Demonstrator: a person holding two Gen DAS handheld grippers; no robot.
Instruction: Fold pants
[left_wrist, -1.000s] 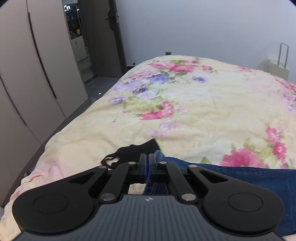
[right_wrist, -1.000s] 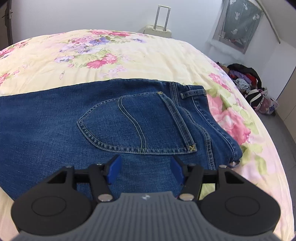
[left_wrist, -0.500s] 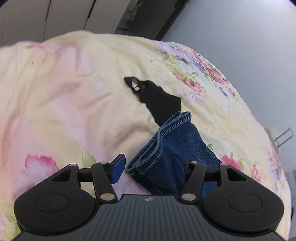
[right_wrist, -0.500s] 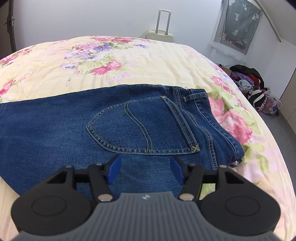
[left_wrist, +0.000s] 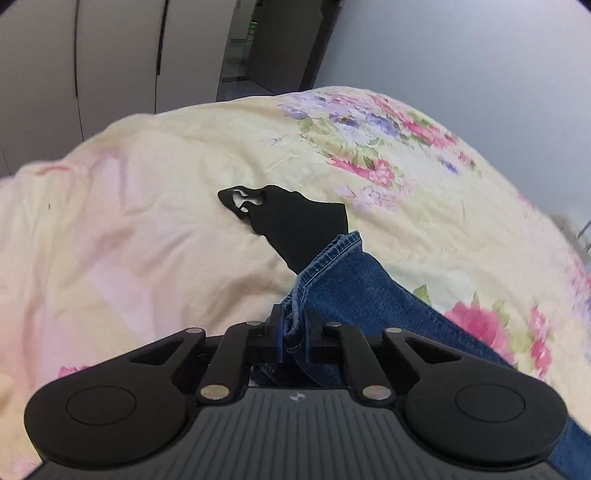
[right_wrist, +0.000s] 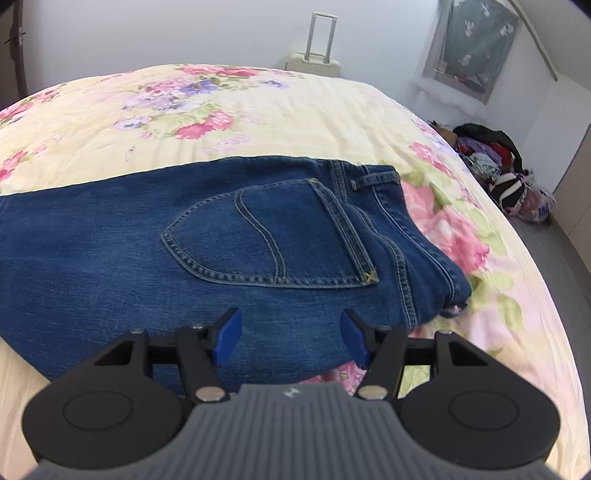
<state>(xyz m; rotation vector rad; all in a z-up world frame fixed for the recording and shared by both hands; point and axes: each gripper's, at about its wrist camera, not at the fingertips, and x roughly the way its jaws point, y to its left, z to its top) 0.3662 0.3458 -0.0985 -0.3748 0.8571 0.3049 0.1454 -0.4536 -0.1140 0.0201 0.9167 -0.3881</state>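
The blue denim pants (right_wrist: 229, 243) lie flat on the floral bed cover (right_wrist: 258, 110), seat and back pocket (right_wrist: 273, 236) facing up, waistband toward the right. The left tongs (left_wrist: 293, 328) have just been closing and now pinch the hem end of a pant leg (left_wrist: 332, 269), denim bunched between the pads. A black cloth item (left_wrist: 291, 218) lies on the bed just beyond that hem. The right tongs (right_wrist: 290, 338) hang over the near edge of the pants below the pocket, jaws spread wide with nothing pressed between them. A suitcase (right_wrist: 314, 62) stands beyond the bed.
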